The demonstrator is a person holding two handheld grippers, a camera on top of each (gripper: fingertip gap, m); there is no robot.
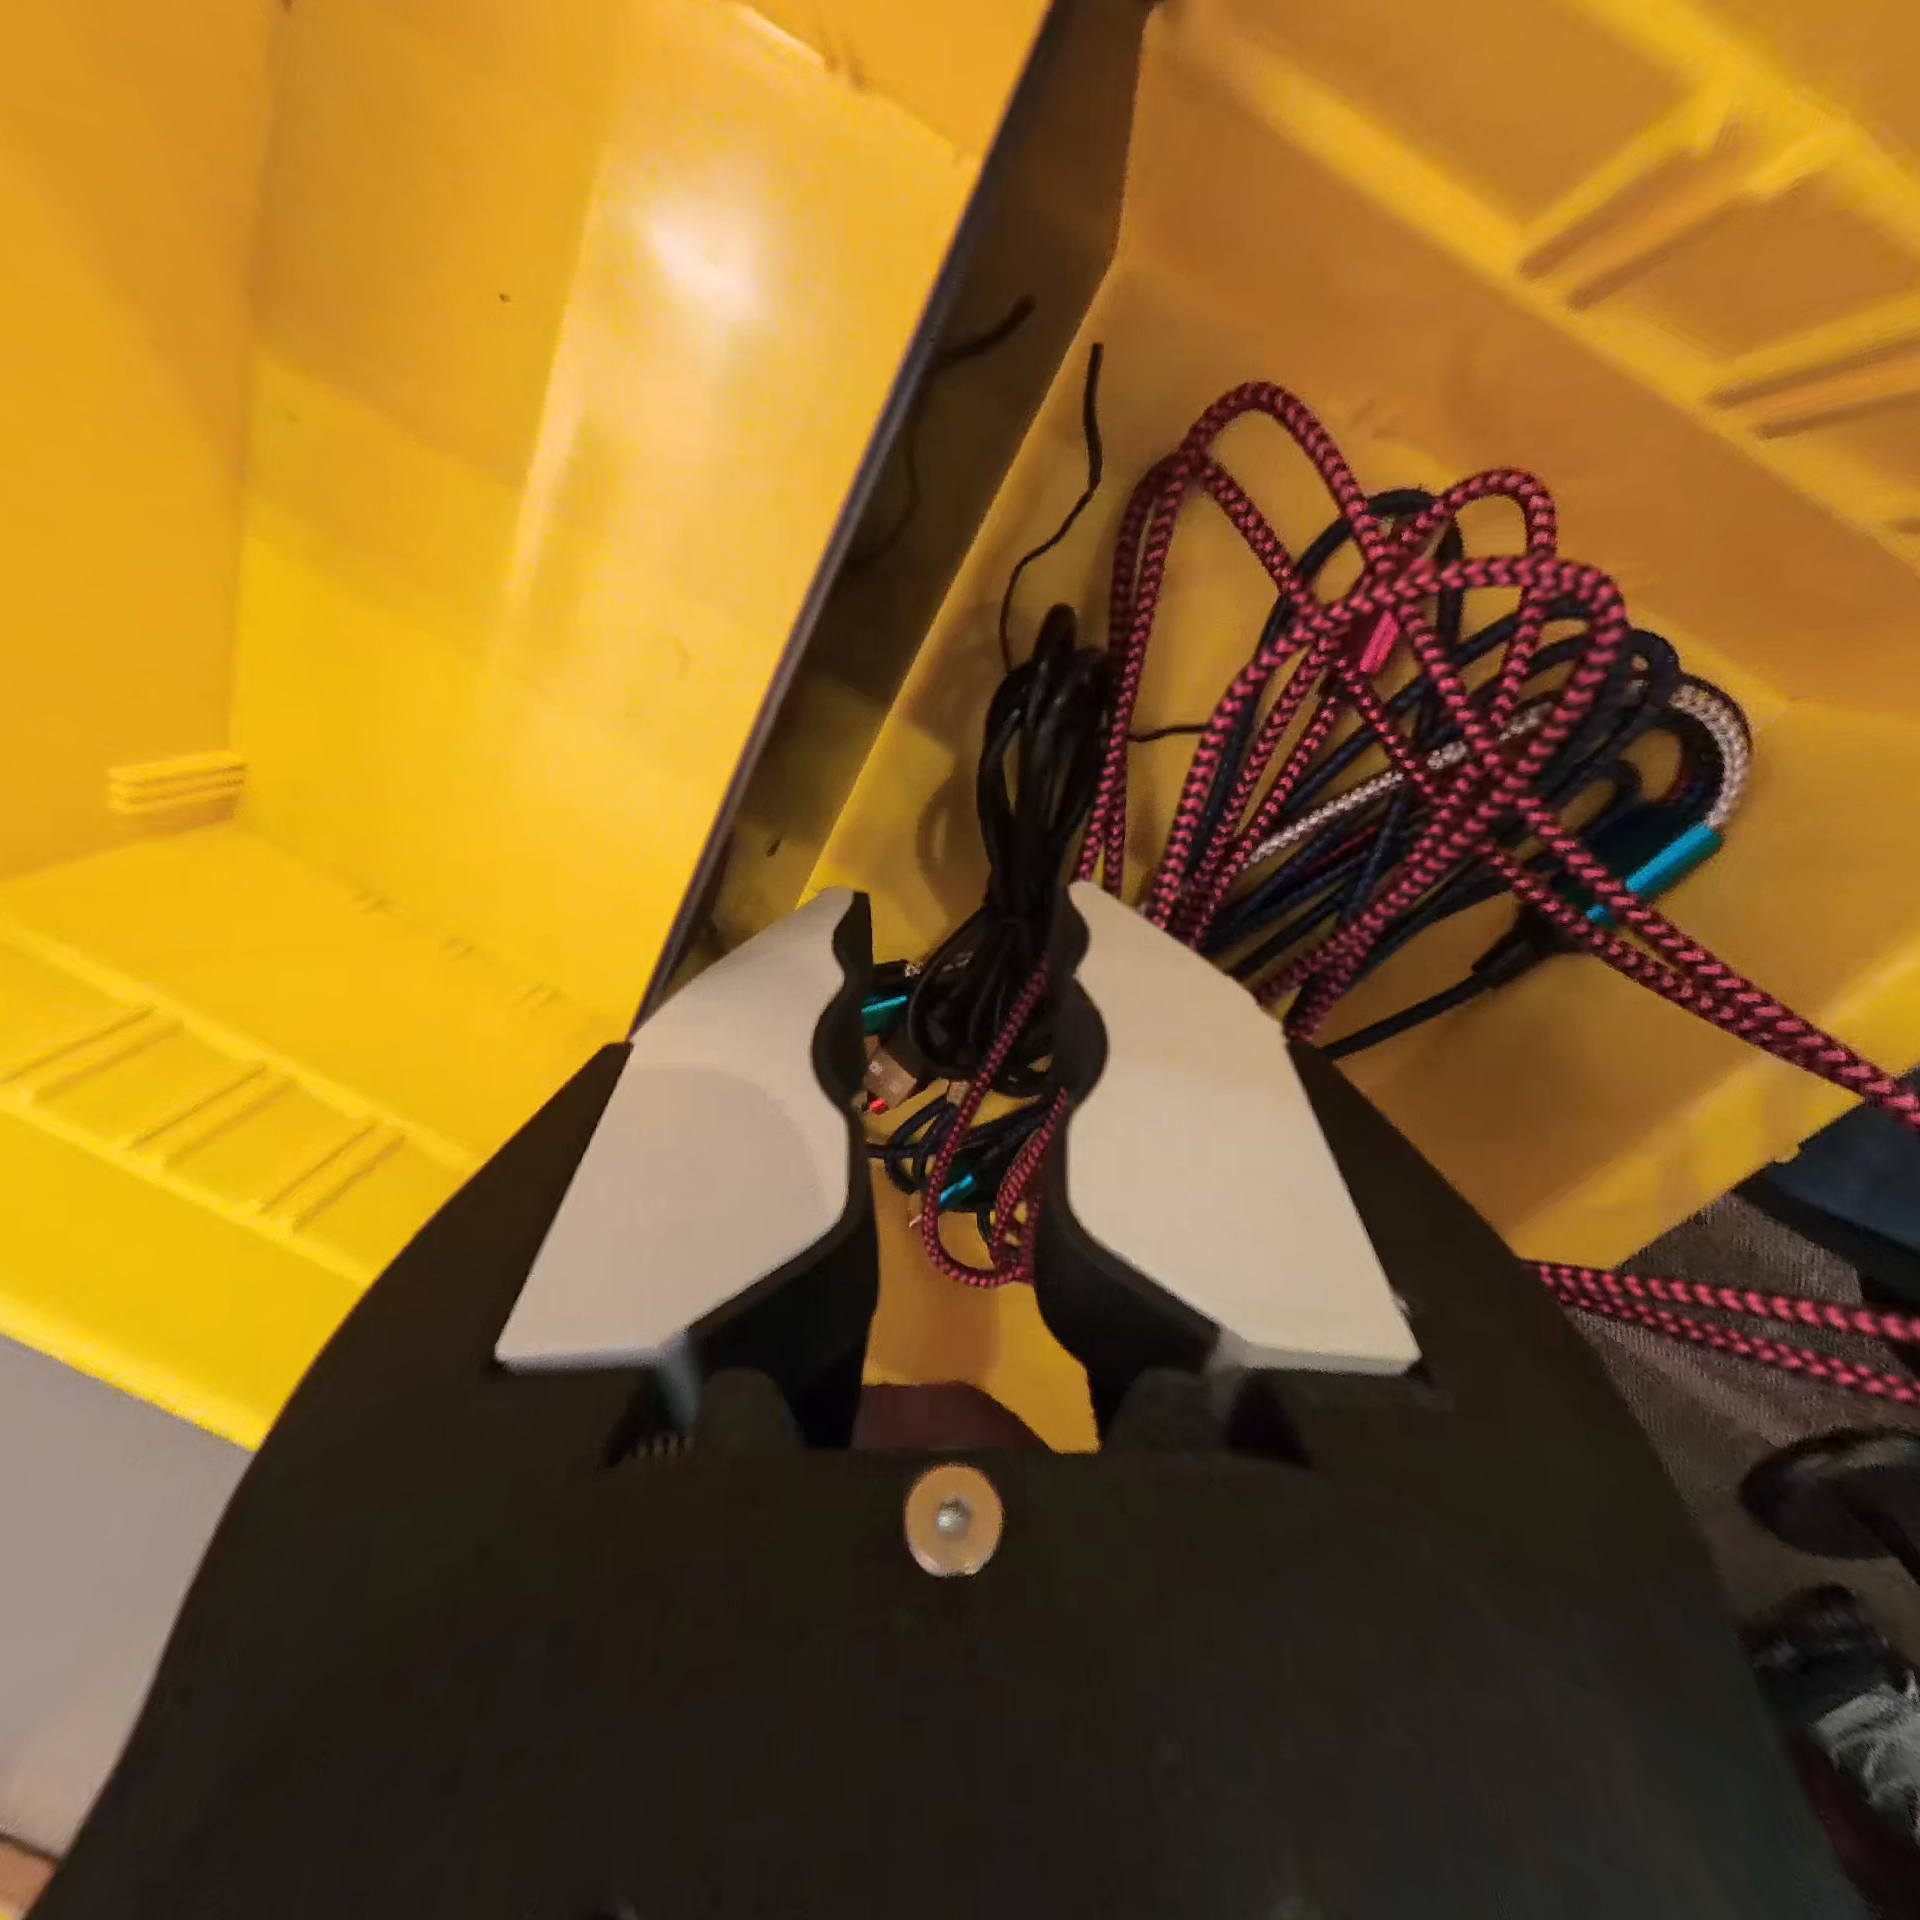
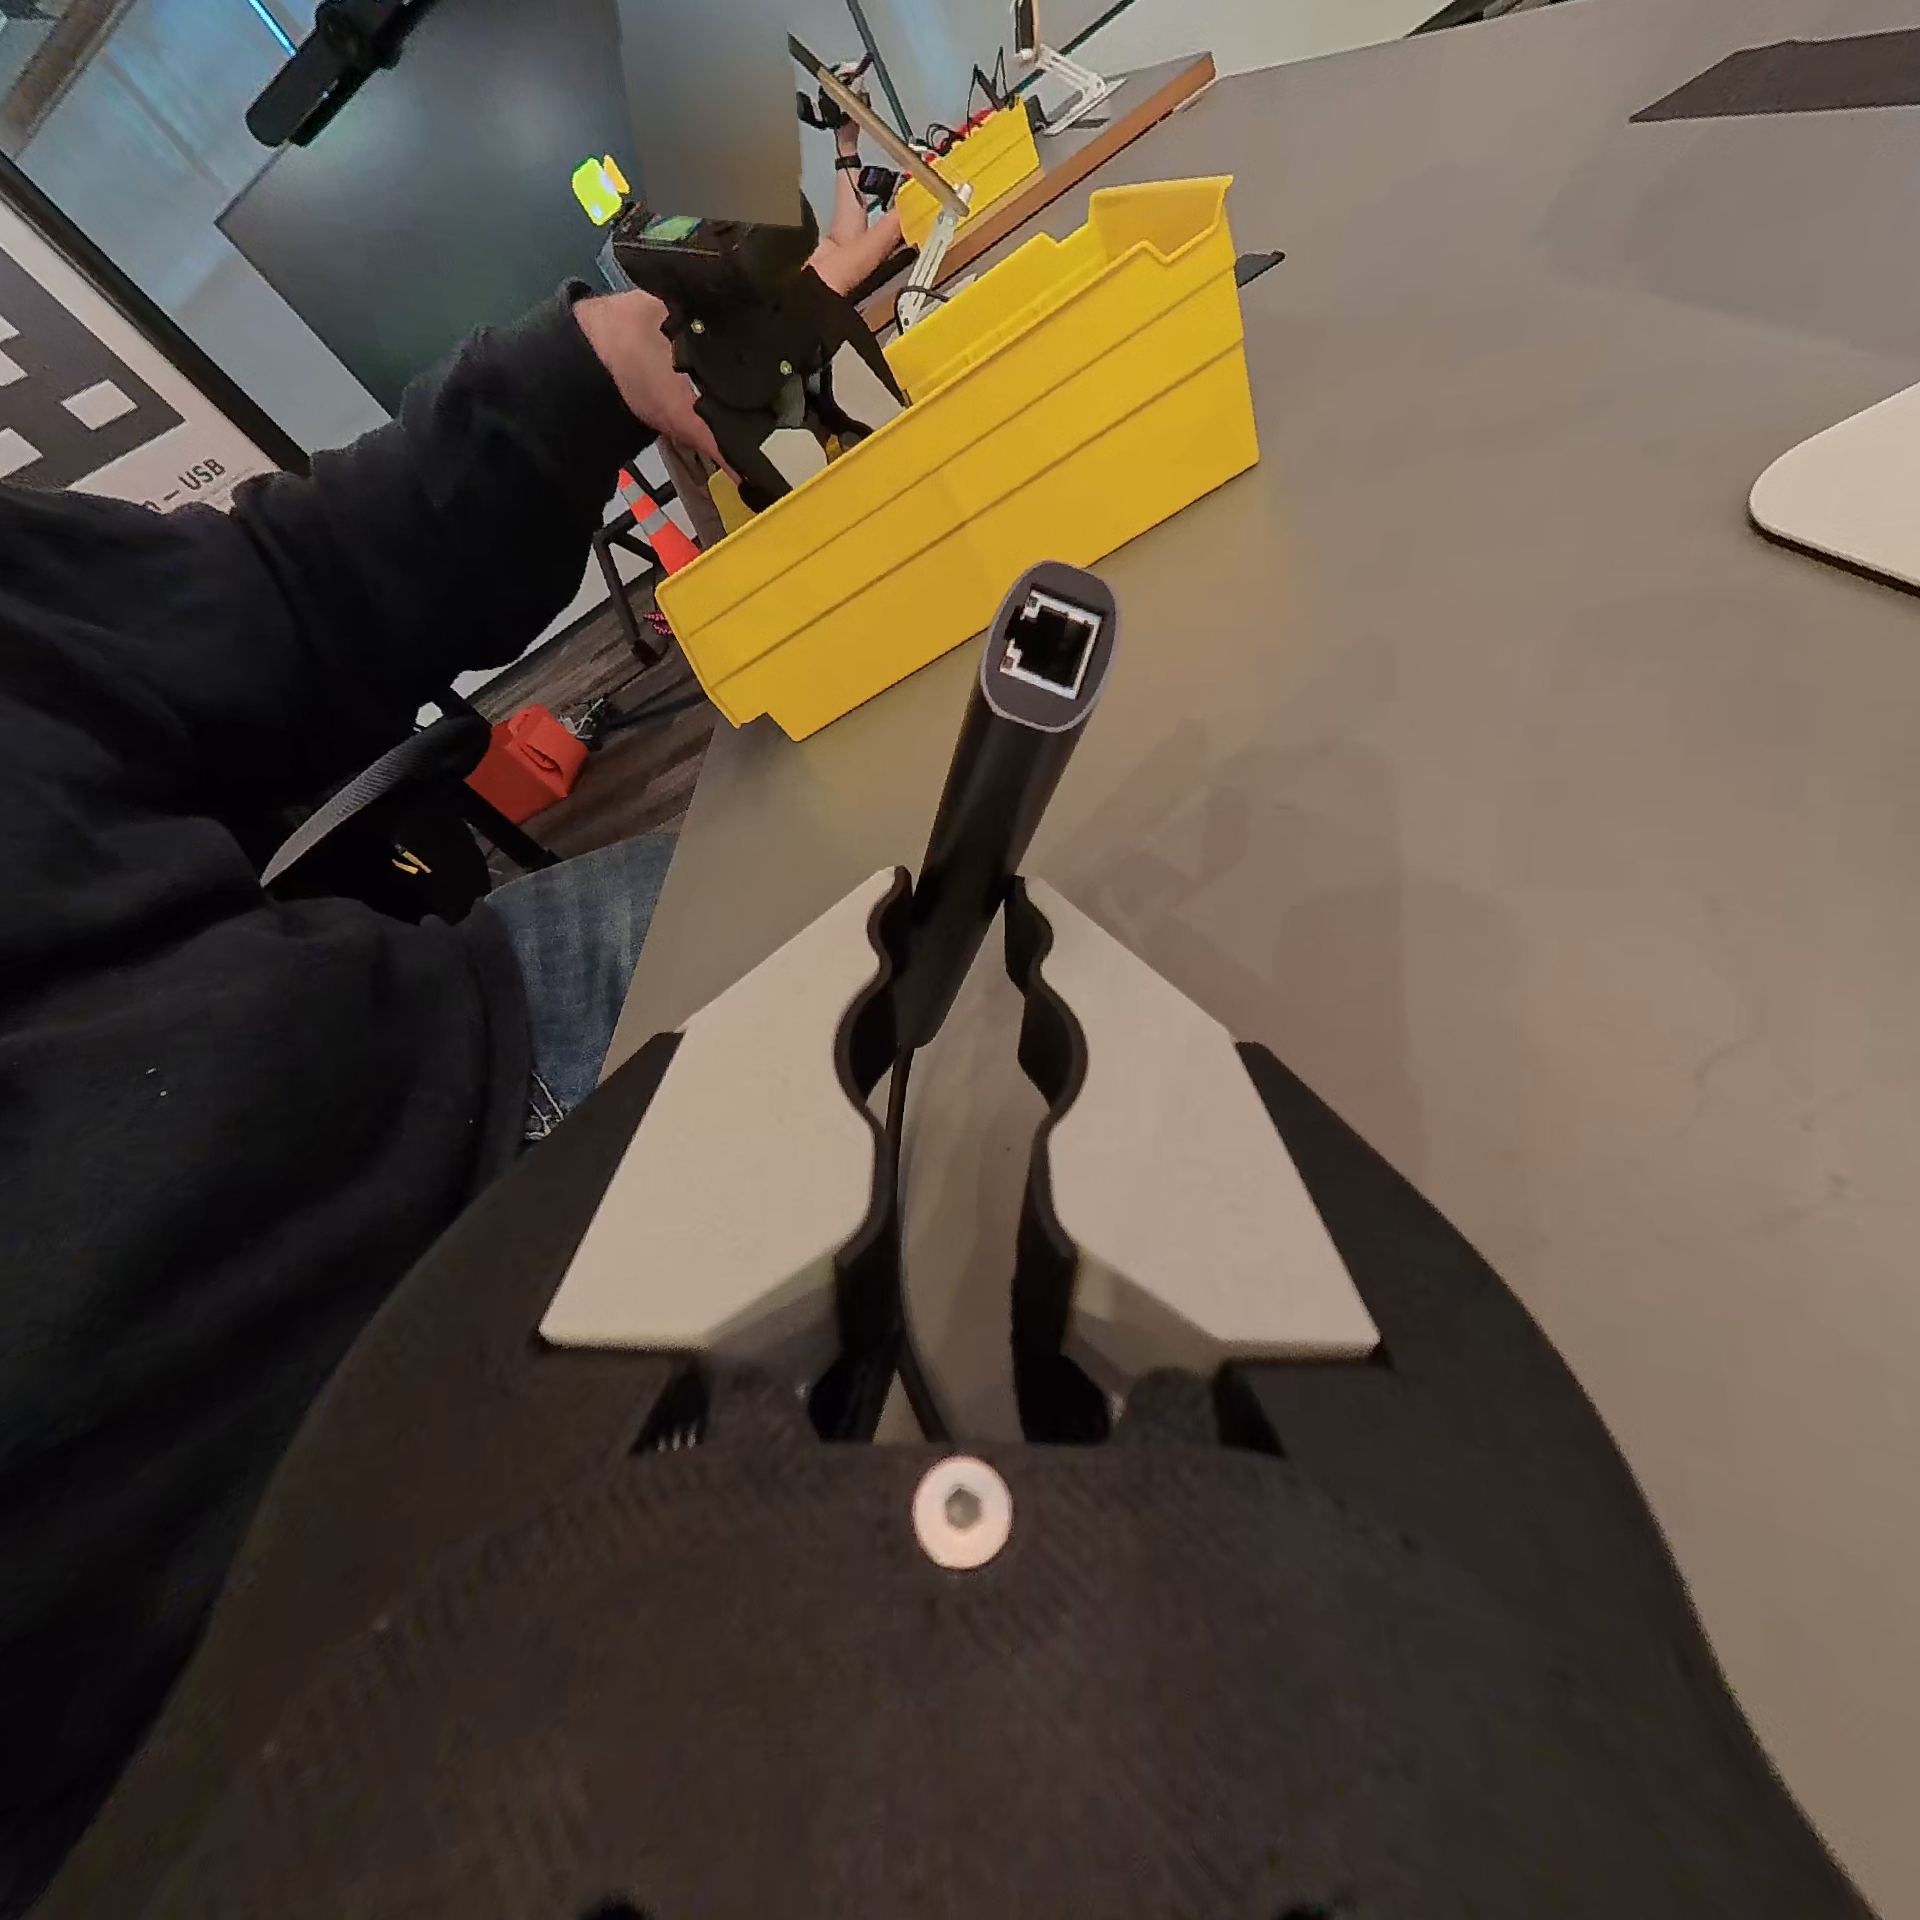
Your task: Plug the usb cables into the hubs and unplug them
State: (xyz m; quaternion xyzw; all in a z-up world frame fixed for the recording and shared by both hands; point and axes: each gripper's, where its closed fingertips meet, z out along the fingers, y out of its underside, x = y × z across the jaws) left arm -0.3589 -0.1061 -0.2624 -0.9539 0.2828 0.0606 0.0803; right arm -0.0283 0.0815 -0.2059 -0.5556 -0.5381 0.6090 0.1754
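Observation:
My left gripper (image 1: pixel 966 925) is open, reaching down into a yellow bin (image 1: pixel 1351 260) over a tangle of USB cables. A coiled black cable (image 1: pixel 1023 790) lies between its fingertips. Pink-and-black braided cables (image 1: pixel 1455 665) loop to the right, and one trails out over the bin's edge. My right gripper (image 2: pixel 956 894) is shut on a dark grey USB hub (image 2: pixel 1023 707), holding it tilted above the grey table (image 2: pixel 1455 831), its square network port facing away. The hub's thin cord (image 2: pixel 896 1122) runs back between the fingers. The left gripper (image 2: pixel 795 447) also shows far off over the bin (image 2: pixel 987 499).
An empty yellow compartment (image 1: pixel 416 520) lies left of a dark strip (image 1: pixel 904 499). A white flat object (image 2: pixel 1849 499) sits at the table's right edge. The person's dark sleeve (image 2: pixel 312 623) fills the left. Another yellow bin (image 2: pixel 977 166) stands on a far desk. My right fingertips sit around 40 centimetres from my left ones. My left tips are about 40 centimetres from the white flat object (image 2: pixel 1849 499), my right tips only 25 centimetres.

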